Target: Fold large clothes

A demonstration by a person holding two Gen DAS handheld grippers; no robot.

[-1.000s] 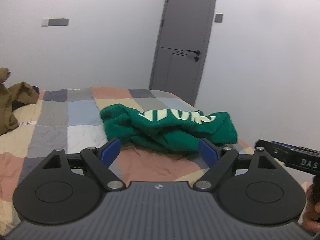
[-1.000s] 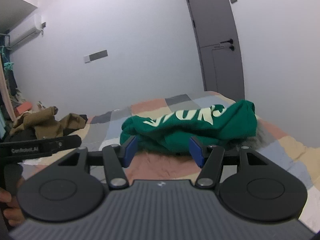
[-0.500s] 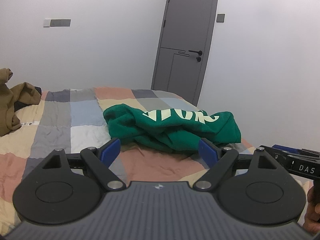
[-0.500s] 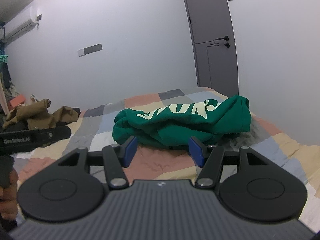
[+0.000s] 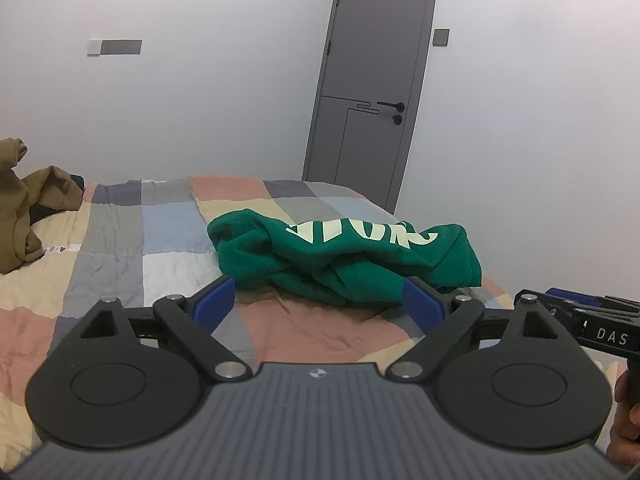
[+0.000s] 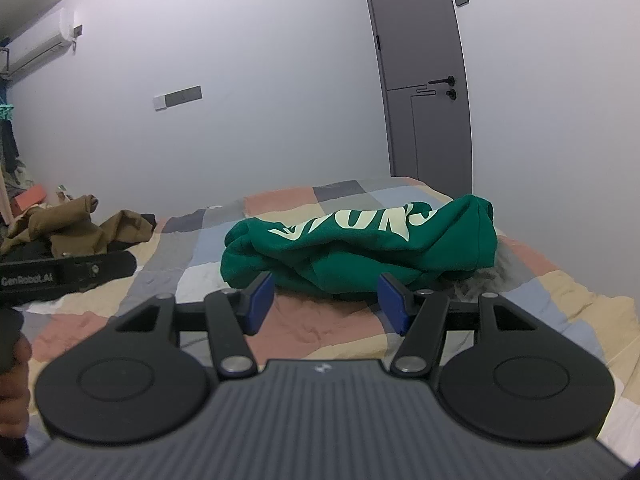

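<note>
A crumpled green sweatshirt (image 5: 344, 252) with pale lettering lies in a heap on the patchwork bed (image 5: 120, 248), just beyond both grippers. My left gripper (image 5: 318, 292) hovers short of its near edge; the jaws are opening, with nothing between the blue pads. In the right wrist view the same sweatshirt (image 6: 352, 248) sits ahead of my right gripper (image 6: 325, 292), which stands open about halfway and holds nothing. Neither gripper touches the cloth.
Brown clothing (image 5: 24, 200) is piled at the bed's far left, also seen as a brown pile (image 6: 72, 224). A grey door (image 5: 372, 92) stands behind the bed in a white wall. The bedspread (image 6: 560, 304) drops off at the right edge.
The left gripper's blue pads have spread slightly wider. Both views have shifted a little, while the green sweatshirt lies where it was.
</note>
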